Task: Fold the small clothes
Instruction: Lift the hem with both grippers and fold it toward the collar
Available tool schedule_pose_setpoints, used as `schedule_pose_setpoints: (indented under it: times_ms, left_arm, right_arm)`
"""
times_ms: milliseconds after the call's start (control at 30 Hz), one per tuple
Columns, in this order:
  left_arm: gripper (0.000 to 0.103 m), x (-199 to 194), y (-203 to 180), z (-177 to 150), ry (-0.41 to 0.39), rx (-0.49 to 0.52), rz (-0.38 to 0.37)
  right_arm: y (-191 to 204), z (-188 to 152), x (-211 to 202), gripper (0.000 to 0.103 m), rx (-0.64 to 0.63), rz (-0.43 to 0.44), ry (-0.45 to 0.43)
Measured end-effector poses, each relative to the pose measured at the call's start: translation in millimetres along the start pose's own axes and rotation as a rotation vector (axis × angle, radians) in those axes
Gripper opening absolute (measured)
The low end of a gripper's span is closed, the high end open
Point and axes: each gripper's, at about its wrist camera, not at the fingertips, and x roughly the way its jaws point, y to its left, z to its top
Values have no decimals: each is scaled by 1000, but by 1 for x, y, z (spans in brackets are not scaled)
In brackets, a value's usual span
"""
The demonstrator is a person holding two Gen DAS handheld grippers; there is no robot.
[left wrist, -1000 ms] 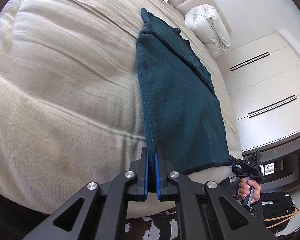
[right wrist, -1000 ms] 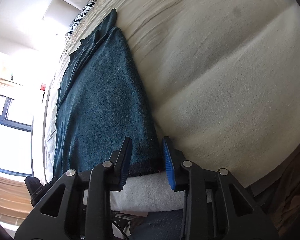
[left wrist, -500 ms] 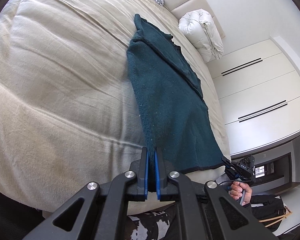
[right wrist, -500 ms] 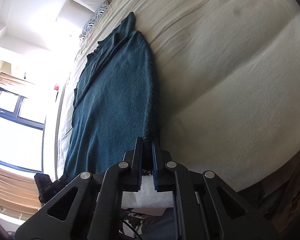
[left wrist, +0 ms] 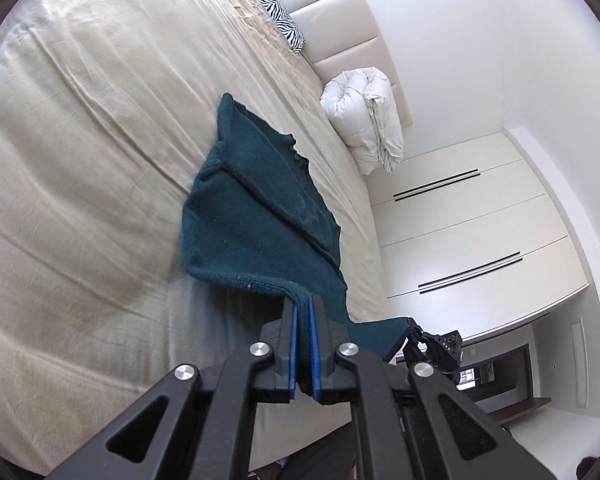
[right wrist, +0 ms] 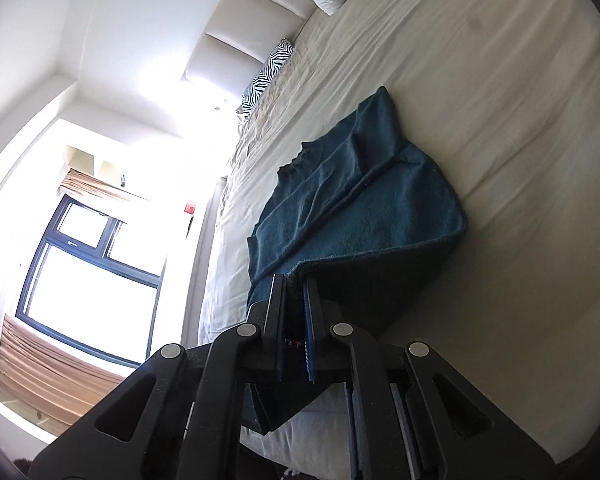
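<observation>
A dark teal knitted garment point(left wrist: 256, 216) lies lengthwise on the beige bed point(left wrist: 80, 160), with its near hem lifted off the sheet. My left gripper point(left wrist: 303, 304) is shut on one near corner of that hem. In the right wrist view my right gripper point(right wrist: 294, 284) is shut on the other near corner of the garment point(right wrist: 364, 208). The raised near part hangs between the two grippers and curls over toward the far half, which still rests flat. The right gripper point(left wrist: 414, 330) also shows at the lower right of the left wrist view, with cloth in it.
A rolled white duvet point(left wrist: 366, 120) and a zebra-print pillow point(left wrist: 280, 12) sit at the head of the bed by the padded headboard point(left wrist: 340, 24). White wardrobe doors point(left wrist: 480, 232) stand along one side. A bright window point(right wrist: 84, 264) is on the other side.
The right gripper closed on the garment's near corner. Both grippers then rose and moved toward the headboard, lifting the near hem off the bed so the cloth bends over.
</observation>
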Motion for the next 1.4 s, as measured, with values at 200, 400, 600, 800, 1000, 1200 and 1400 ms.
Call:
schedule_pose_setpoints:
  times_ms: [200, 400, 600, 800, 1000, 1200, 1400]
  left_arm:
    - [7, 21, -11, 50, -25, -28, -31]
    - [7, 57, -22, 112, -40, -13, -14]
    - [7, 106, -1, 170, -41, -75, 21]
    - [7, 154, 28, 214, -35, -103, 97]
    - [7, 192, 55, 244, -32, -113, 167]
    - [66, 205, 80, 246, -58, -114, 206]
    - [70, 175, 76, 222, -106, -73, 200]
  right_arm:
    - [5, 50, 29, 7, 32, 6, -57]
    - [6, 98, 68, 7, 41, -30, -81]
    - [-6, 151, 113, 7, 61, -76, -107]
    - [-28, 196, 168, 7, 80, -157, -97]
    - [-64, 228, 213, 7, 118, -234, -89]
    - [-98, 238, 253, 23, 148, -305, -46]
    - [-93, 237, 224, 67, 105, -285, -134]
